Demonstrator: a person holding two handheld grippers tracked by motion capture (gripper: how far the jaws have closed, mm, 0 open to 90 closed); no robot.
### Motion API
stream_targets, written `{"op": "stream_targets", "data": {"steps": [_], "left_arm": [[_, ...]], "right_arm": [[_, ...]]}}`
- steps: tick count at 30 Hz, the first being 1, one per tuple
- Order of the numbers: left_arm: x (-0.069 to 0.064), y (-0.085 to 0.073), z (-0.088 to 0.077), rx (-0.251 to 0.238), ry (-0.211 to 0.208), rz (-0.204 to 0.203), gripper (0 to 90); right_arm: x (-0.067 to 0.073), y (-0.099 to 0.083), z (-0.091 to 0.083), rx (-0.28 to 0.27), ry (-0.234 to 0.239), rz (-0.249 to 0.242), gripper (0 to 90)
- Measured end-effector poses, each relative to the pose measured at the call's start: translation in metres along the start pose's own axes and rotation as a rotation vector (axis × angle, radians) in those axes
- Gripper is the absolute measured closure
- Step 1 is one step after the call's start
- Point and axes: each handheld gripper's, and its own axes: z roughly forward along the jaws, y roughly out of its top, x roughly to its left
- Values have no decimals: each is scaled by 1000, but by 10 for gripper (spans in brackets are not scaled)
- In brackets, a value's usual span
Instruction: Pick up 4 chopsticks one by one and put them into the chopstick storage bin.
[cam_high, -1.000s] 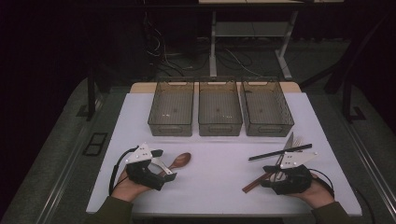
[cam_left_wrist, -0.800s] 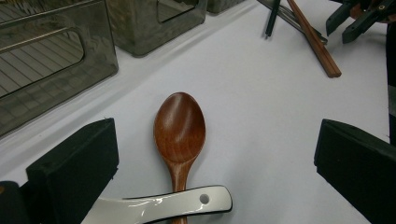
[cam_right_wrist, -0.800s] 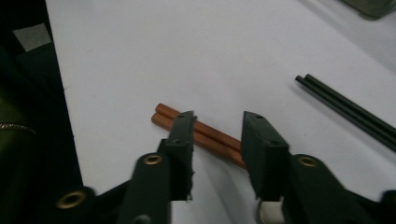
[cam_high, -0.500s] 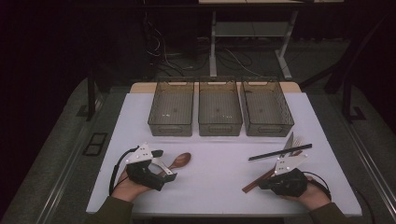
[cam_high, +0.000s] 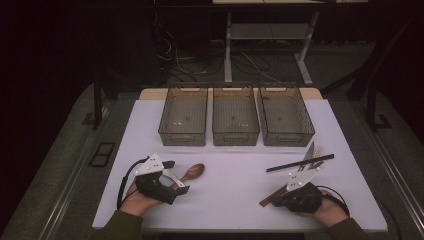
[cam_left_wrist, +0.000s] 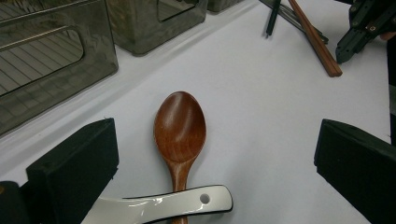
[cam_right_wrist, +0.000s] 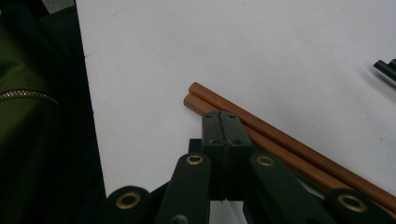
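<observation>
My left gripper rests near the table's front left, open. A brown wooden spoon lies bowl-up between its wide-apart jaws, untouched by the pads, and a white ceramic spoon handle crosses its stem. At the front right my right gripper is shut, its pads pressed together with nothing between them. The tips hang just over the near end of two brown chopsticks, which run away to the right underneath.
Three grey see-through bins stand in a row at the back of the white table. Black chopsticks and a metal utensil lie beyond the right gripper.
The right gripper has slid a little toward the table's near edge, down onto the end of the brown chopsticks. The left hand and both spoons have kept still.
</observation>
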Motion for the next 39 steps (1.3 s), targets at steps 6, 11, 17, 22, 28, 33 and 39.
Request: {"op": "stream_targets", "data": {"steps": [6, 11, 17, 22, 28, 33, 39], "left_arm": [[0, 0, 0, 1, 1, 1, 0], [0, 0, 0, 1, 1, 2, 0], [0, 0, 0, 1, 0, 3, 0], [0, 0, 0, 2, 1, 2, 0], [0, 0, 0, 2, 0, 3, 0], [0, 0, 0, 2, 0, 4, 0], [0, 0, 0, 2, 0, 4, 0]], "right_arm": [[0, 2, 3, 8, 5, -8, 892], [-1, 3, 4, 9, 5, -7, 892], [-1, 5, 6, 5, 4, -9, 892], [-2, 6, 8, 1, 1, -12, 892], [-3, 8, 9, 1, -4, -17, 892], [-4, 10, 11, -4, -13, -14, 892], [-5, 12, 13, -6, -20, -17, 892]]}}
